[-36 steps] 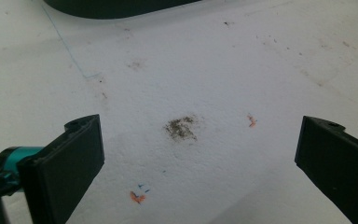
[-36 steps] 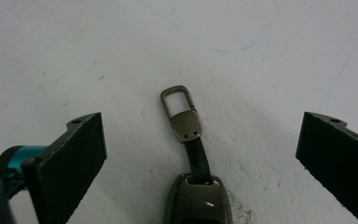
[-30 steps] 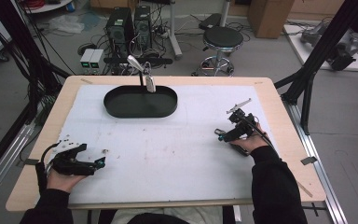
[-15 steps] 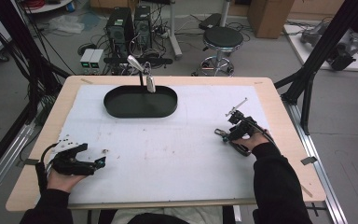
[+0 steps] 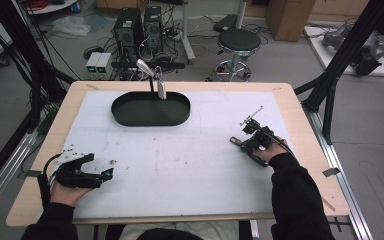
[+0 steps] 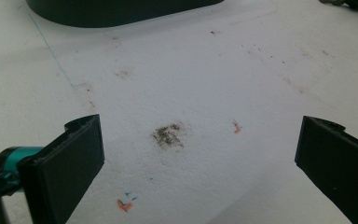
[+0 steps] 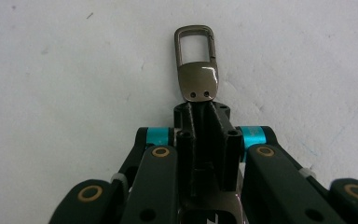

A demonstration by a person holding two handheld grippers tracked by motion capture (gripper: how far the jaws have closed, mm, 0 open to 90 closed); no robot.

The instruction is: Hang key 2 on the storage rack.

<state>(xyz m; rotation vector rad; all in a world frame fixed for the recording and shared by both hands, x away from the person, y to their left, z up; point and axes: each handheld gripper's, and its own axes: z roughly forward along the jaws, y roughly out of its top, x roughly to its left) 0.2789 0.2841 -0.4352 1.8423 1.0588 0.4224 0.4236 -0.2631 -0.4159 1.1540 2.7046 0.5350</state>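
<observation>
My right gripper jaws just closed, pinching clasp by flat end, loop free, right side of worktop. My left gripper wide, idle, near-left.

A pale wooden tabletop carries a large white mat, marked with small dark smudges. On the mat's far side, left of centre, lies a black oval tray. A metal clasp lies at the right.
</observation>
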